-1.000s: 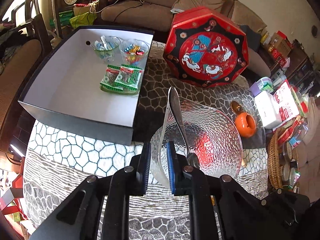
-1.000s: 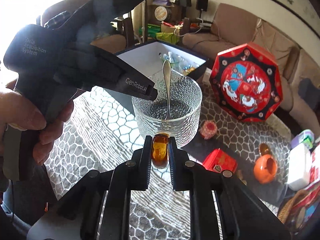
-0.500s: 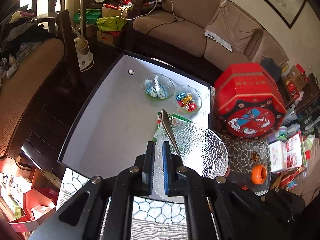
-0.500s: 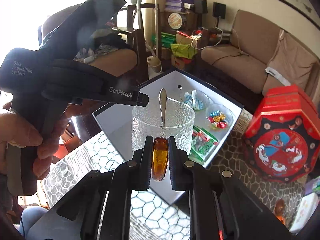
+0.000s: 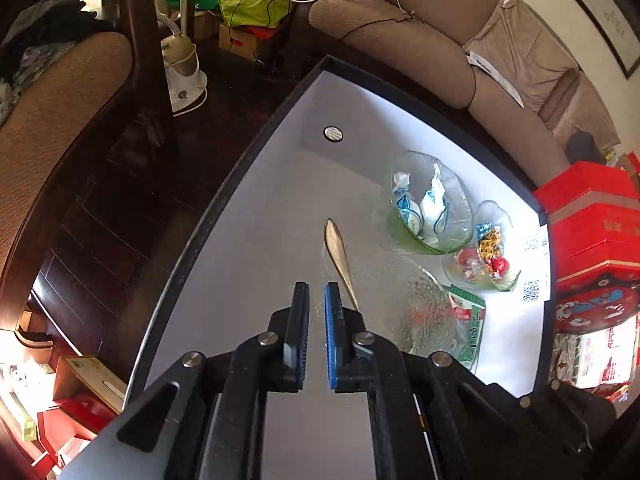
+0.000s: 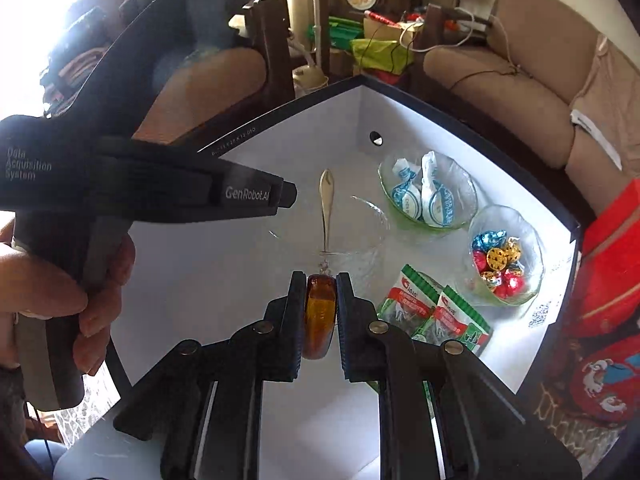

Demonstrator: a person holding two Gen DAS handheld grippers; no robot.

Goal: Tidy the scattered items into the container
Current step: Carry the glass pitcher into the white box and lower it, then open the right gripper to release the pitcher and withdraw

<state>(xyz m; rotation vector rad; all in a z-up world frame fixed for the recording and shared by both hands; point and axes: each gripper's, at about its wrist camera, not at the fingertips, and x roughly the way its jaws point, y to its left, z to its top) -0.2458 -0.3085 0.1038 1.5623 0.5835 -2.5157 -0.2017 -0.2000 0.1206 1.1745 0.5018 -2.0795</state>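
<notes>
Right gripper is clamped on an amber piece, long axis along the fingers. Left gripper pinches the rim of the clear glass bowl holding a spoon. Both hang over the white box, its bare floor directly below; the left is nearer the left wall. Filled dishes sit toward the far right corner. Legible: "GenRobot.AI", "Data Acquisition System".

A lived-in home living room: a tan sofa with cushions stands along the wall under a framed picture, a dark wooden chair holds piled clothes, and boxes and bags clutter the dark wooden floor.
</notes>
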